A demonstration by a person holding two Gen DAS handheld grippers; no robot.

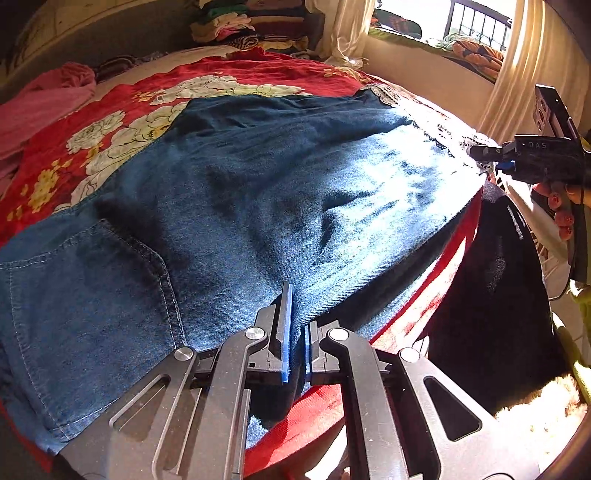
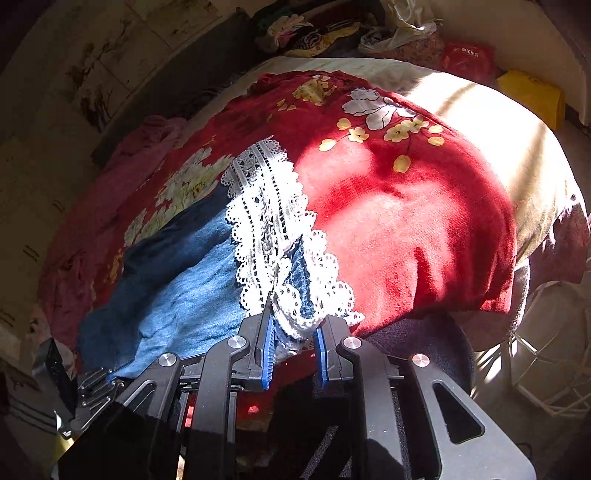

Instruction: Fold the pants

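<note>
Pants (image 1: 240,206): blue denim, lace-trimmed at the leg hems, laid flat across a red floral blanket (image 1: 110,122) on the bed, waist and back pocket (image 1: 85,295) toward the left side, legs running off to the right along the bed's near edge. Left claw (image 1: 295,347): at the near edge of the denim, around the seat area; a fold of fabric passes between its blue pads (image 1: 285,332), which stand nearly together and pinch the cloth. Right claw (image 2: 295,343): at the hem end; the white lace trim (image 2: 269,229) bunches up just ahead of it and a bit of lace and denim hangs down between the two fingers. The gap there is wider than on the left, and whether the pads actually bite the cloth cannot be told from the right wrist view; from the left wrist view the same claw (image 1: 476,152) shows its tip at the lace edge, touching it, held by a hand (image 1: 561,206) with red nails. Other items: pink garment (image 1: 48,99) at the far left of the bed, stacked clothes (image 1: 236,26) at the head, cream curtain (image 1: 517,74) by the window, white wire basket (image 2: 546,354) beside the bed.
</note>
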